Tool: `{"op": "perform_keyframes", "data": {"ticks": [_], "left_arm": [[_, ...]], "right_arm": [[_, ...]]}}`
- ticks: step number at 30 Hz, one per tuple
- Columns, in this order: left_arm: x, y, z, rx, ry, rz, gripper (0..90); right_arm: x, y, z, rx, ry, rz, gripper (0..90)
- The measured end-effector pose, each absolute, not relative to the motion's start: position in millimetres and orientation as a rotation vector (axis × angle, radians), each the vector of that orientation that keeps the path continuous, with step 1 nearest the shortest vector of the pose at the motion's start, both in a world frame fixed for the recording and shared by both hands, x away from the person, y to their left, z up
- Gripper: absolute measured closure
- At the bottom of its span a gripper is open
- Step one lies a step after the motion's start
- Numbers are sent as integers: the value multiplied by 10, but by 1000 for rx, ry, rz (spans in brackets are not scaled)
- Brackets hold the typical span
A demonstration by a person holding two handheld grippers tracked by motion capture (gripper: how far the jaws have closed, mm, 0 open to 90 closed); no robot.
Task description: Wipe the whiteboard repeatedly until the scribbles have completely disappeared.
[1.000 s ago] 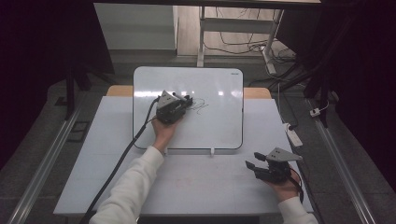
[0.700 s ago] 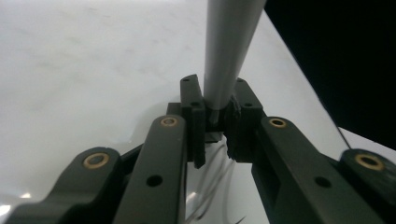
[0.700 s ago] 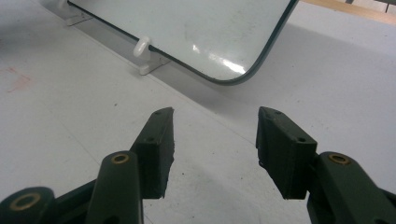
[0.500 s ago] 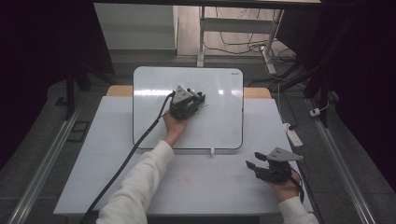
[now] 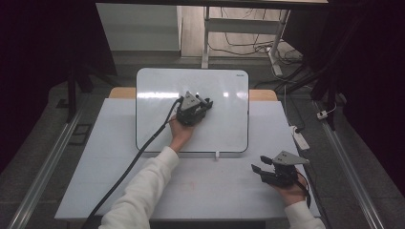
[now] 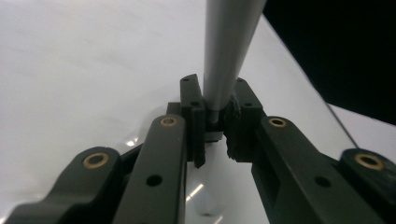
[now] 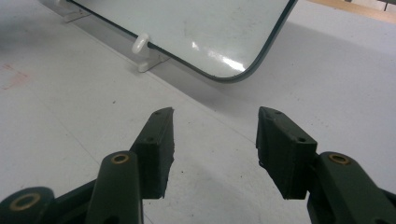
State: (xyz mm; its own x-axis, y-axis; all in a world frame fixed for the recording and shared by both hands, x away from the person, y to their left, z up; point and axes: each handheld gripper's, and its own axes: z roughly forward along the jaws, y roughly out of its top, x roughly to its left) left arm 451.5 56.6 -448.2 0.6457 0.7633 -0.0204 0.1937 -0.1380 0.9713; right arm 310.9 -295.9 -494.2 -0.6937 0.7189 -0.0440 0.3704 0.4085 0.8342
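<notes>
The left claw [image 5: 203,104] is closed on a grey marker [image 6: 229,56], held over the middle of the whiteboard [image 5: 224,129]. The marker seems light, stiff and smooth, so gripping low on the barrel prevents slipping. The right claw [image 7: 212,140] stands half open and empty near the whiteboard's lower right corner.

Slid the left gripper [image 5: 208,102] with its grey marker [image 6: 229,56] rightward across the whiteboard [image 5: 229,129], away from its left half.

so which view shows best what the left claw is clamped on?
The left gripper view: the left claw is shut on a grey pen-like rod over the whiteboard. In the high view the left claw is small and the rod cannot be made out. The right gripper view shows the whiteboard's corner, not the rod.
</notes>
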Motion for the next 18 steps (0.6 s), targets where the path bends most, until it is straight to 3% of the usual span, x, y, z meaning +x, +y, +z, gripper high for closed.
{"op": "perform_keyframes", "data": {"ticks": [9,18], "left_arm": [[4429,294,-4641,1680,741,538,785],[4538,705,-4416,1638,820,635,784]], "right_arm": [[3109,-2936,-4951,925,2281,1190,467],[3114,-2937,-4957,927,2280,1191,466]]}}
